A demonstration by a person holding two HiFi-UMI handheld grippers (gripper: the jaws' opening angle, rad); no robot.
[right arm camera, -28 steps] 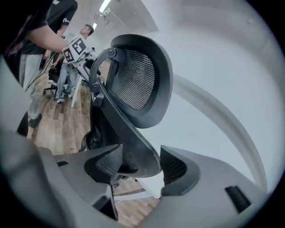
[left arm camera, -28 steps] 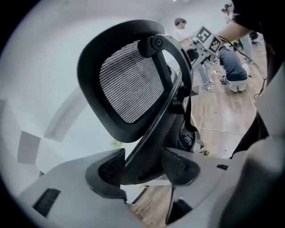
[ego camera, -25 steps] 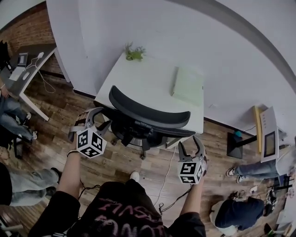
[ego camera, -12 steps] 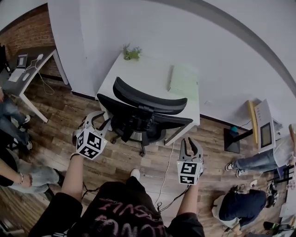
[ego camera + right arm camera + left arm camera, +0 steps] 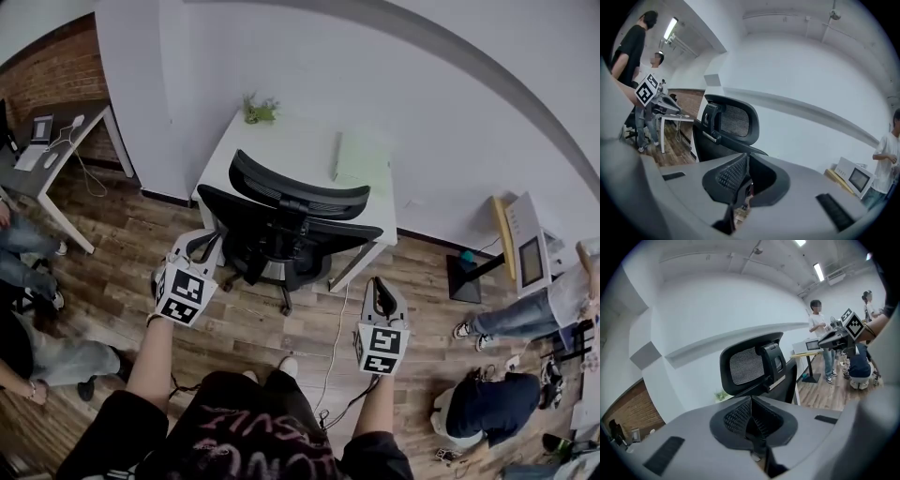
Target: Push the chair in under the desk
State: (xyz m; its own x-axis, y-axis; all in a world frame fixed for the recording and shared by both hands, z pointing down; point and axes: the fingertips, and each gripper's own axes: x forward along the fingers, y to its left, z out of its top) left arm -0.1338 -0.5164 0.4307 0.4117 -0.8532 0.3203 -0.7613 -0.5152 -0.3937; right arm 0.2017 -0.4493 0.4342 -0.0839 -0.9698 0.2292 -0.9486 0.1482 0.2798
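Observation:
A black mesh office chair (image 5: 281, 225) stands with its seat partly under the white desk (image 5: 300, 155), its back and headrest (image 5: 746, 364) toward me. My left gripper (image 5: 204, 242) is shut and empty, close by the left edge of the chair's back. Whether it touches the chair is unclear. My right gripper (image 5: 380, 289) is shut and empty too. It hangs over the wooden floor, to the right of the chair and apart from it. The headrest (image 5: 733, 121) shows above the closed fingers (image 5: 731, 174) in the right gripper view.
A small green plant (image 5: 260, 110) and a pale green box (image 5: 361, 155) sit on the desk. A cable (image 5: 336, 342) runs across the floor. Another desk (image 5: 56, 136) stands at the left. At the right are a screen on a stand (image 5: 521, 248) and people (image 5: 511, 319).
Both grippers have gone from wide open to shut, with nothing in them. They have drawn back a little from the chair's back.

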